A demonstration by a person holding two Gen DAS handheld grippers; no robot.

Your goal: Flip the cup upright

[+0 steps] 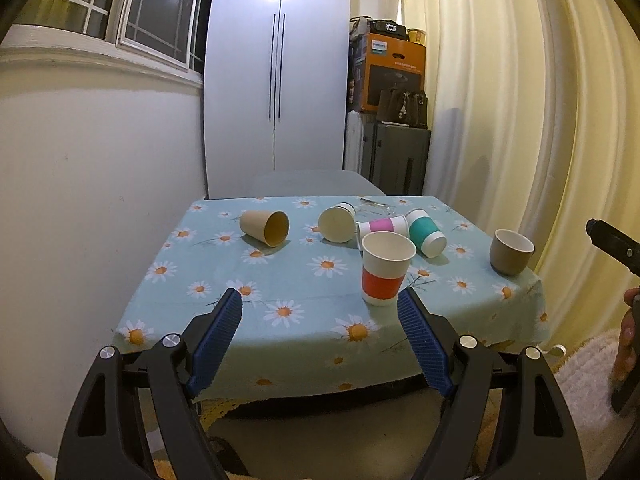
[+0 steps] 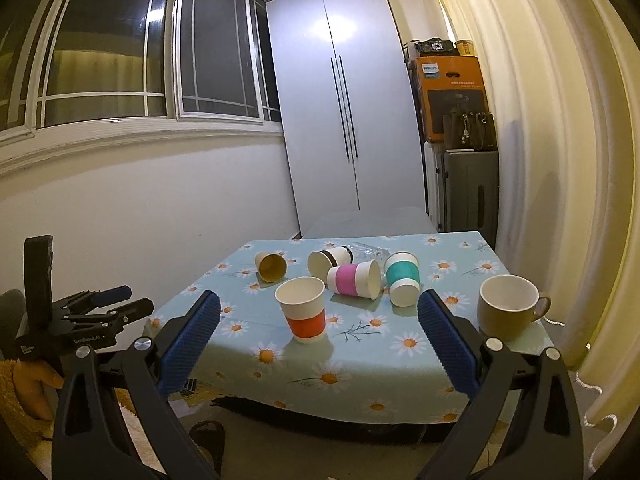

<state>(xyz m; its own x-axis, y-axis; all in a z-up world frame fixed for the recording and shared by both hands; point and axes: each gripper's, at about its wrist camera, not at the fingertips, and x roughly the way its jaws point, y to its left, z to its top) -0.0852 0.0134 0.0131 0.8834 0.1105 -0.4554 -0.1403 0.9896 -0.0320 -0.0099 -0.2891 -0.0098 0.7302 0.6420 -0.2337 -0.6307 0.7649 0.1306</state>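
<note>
Your desk wears a pale blue daisy-print cloth, with a window on the left wall, a white wardrobe behind and cream curtains to the right. Left to right lie a brown paper cup on its side, a black-banded cup, a pink-banded cup and a teal-banded cup, all tipped; an orange-banded cup and a tan ceramic mug stand upright. Your left gripper and right gripper both hold their ribbed blue fingers wide and empty, short of the desk's near edge, well apart from the tipped cups

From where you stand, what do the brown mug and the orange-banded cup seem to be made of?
The brown mug looks like glazed ceramic: thick rim, soft sheen, moulded handle. The orange-banded cup looks like matte paper: thin rolled rim, tapered wall, no shine.
</note>
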